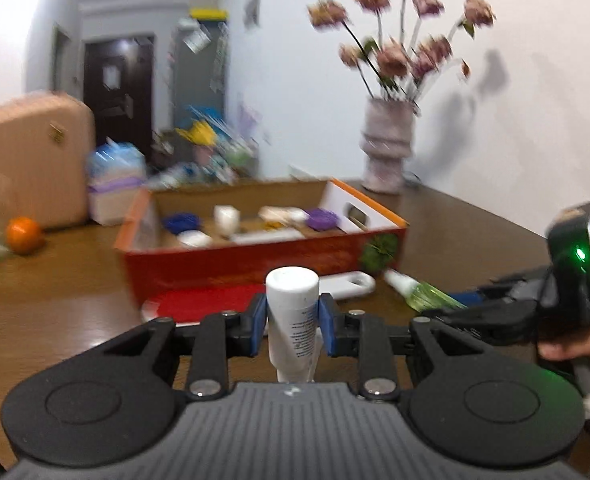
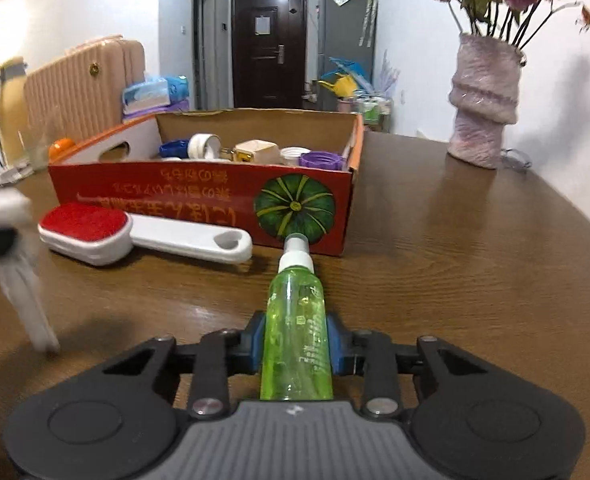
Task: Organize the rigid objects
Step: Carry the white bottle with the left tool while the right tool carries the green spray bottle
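My left gripper (image 1: 293,314) is shut on a white tube (image 1: 292,292), holding it upright above the brown table (image 1: 55,300). In the right wrist view the tube (image 2: 15,264) shows as a blur at the far left. My right gripper (image 2: 297,346) has its blue pads pressed on the sides of a green spray bottle (image 2: 295,320), whose white nozzle points at the red cardboard box (image 2: 199,196). The left wrist view shows that bottle (image 1: 427,294) low over the table beside the box (image 1: 255,264). The box holds several lids and small containers.
A lint brush with a red pad and white handle (image 2: 135,232) lies in front of the box. A vase of dried flowers (image 2: 483,108) stands at the back right by the wall. An orange (image 1: 23,234) and a tan suitcase (image 1: 31,160) are at the left.
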{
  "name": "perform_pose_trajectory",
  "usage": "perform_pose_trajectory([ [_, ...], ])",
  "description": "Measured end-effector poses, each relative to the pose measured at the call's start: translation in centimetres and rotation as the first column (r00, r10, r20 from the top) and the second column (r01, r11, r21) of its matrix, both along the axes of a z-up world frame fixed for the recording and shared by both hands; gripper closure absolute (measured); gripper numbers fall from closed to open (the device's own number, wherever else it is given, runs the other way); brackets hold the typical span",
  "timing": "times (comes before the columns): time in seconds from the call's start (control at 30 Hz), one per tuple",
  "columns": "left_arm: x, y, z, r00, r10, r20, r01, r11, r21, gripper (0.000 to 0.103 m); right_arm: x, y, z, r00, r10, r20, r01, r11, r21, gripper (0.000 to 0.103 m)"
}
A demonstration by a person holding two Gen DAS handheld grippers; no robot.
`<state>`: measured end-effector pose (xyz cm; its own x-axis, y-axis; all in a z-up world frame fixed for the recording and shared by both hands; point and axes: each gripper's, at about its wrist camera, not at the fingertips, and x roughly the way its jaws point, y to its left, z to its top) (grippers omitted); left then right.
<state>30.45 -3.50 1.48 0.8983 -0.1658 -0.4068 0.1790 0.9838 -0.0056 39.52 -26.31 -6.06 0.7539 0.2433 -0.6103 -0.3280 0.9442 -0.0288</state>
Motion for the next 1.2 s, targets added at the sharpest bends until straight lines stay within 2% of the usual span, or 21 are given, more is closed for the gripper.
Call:
perform_pose_trajectory([
  [0.07,-2.1,1.0,0.8,0.999,0.031,0.038,-0.032,0.999,0.018,0.075,-2.1,0.2,0.2,1.000,0.010,0.010,-0.010,1.000,-0.004,0.073],
  [0.2,-6.3,3.1,1.9,0.995,0.071,0.075,-0.070,0.998,-0.009,0.075,-7.7,0.2,0.8,0.999,0.001,0.049,-0.004,0.998,0.057,0.073],
  [0.43,-12.9,5.7,1.9,0.992,0.085,0.090,-0.081,0.995,-0.051,0.075,-17.3,1.4,0.7,0.995,-0.056,0.078,0.042,0.985,0.166,0.073],
  [0.63,-16.0,6.5,1.4,0.991,0.087,0.103,-0.078,0.993,-0.084,0.075,-22.5,2.8,2.2,0.986,-0.042,0.163,0.019,0.990,0.136,0.073],
  [0.9,-15.7,7.0,1.8,0.989,0.097,0.115,-0.085,0.991,-0.101,0.075,-23.4,2.8,4.0,0.977,-0.037,0.211,0.007,0.990,0.140,0.073],
  [1.07,-11.8,7.2,2.9,0.990,0.079,0.118,-0.069,0.994,-0.087,0.075,-20.7,2.6,5.2,0.972,-0.017,0.234,-0.017,0.989,0.145,0.073],
  [1.2,-6.6,6.9,4.9,0.984,0.082,0.160,-0.082,0.997,-0.013,0.075,-16.6,2.1,7.4,0.959,-0.006,0.283,-0.034,0.990,0.137,0.073],
])
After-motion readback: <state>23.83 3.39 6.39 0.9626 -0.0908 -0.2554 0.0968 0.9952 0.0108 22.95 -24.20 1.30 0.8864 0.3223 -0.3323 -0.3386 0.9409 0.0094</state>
